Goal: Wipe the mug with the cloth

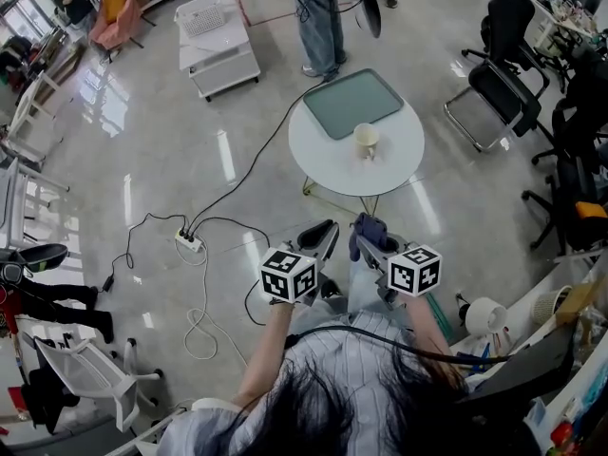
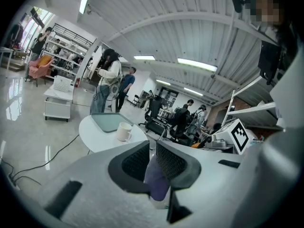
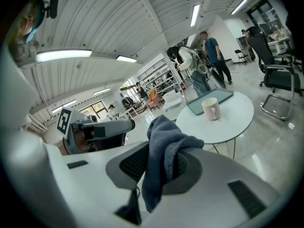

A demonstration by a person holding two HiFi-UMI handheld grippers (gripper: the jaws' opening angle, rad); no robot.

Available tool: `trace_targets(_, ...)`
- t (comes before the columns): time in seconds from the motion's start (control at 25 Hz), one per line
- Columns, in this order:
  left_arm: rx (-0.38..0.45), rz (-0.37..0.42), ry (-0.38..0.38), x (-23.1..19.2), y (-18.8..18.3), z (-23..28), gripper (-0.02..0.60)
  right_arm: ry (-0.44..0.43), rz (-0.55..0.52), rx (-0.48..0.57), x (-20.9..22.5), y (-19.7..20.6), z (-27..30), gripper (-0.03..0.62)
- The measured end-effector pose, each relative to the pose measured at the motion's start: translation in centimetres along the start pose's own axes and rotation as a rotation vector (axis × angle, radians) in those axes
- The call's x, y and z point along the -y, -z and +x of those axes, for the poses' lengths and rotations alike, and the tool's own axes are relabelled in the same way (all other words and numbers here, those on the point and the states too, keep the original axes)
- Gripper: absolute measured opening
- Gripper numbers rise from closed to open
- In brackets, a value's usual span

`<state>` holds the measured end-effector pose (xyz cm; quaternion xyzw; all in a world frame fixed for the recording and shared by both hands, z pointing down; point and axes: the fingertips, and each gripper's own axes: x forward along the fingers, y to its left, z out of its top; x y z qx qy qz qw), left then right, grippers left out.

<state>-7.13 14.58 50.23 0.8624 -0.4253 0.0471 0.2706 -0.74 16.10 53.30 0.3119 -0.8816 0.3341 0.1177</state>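
1. A person's striped-shirted arms (image 1: 285,350) hold 2 handheld grippers side by side over a glossy grey floor, each with a cube of square black-and-white markers (image 1: 288,275) at its back.
2. The right gripper (image 1: 369,245) has its 2 black jaws pinched on a blue-grey terry cloth (image 3: 164,146). The cloth bunches above the pads and hangs down in front of them in the right gripper view.
3. The left gripper (image 1: 321,238) points the same way, just beside the right one. Its jaws stand a narrow slit apart, and nothing is clearly gripped. A blurred purplish shape low in the slit cannot be identified.
4. A white power strip (image 1: 188,242) with black cables lies on the floor to the left.
5. Well ahead of both grippers stands a round white table (image 1: 399,174).
6. On it sits the cream ceramic mug (image 1: 367,141), upright and untouched, apart from both grippers, its handle showing in both gripper views.
7. Just behind the mug lies a flat grey-green rectangular tray (image 1: 353,103), reaching the table's far edge.
8. Beyond the table a person in jeans (image 1: 320,17) stands. A white wheeled cart (image 1: 217,41) is to the left and black office chairs (image 1: 494,74) to the right.
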Motion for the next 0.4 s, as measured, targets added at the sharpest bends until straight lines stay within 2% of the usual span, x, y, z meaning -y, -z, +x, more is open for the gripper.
trace_targets(0.4, -0.010, 0.004, 0.013, -0.12, -0.26, 0.62, 0.055, 0.000, -0.008, -0.005, 0.10, -0.40, 0.50, 0.080)
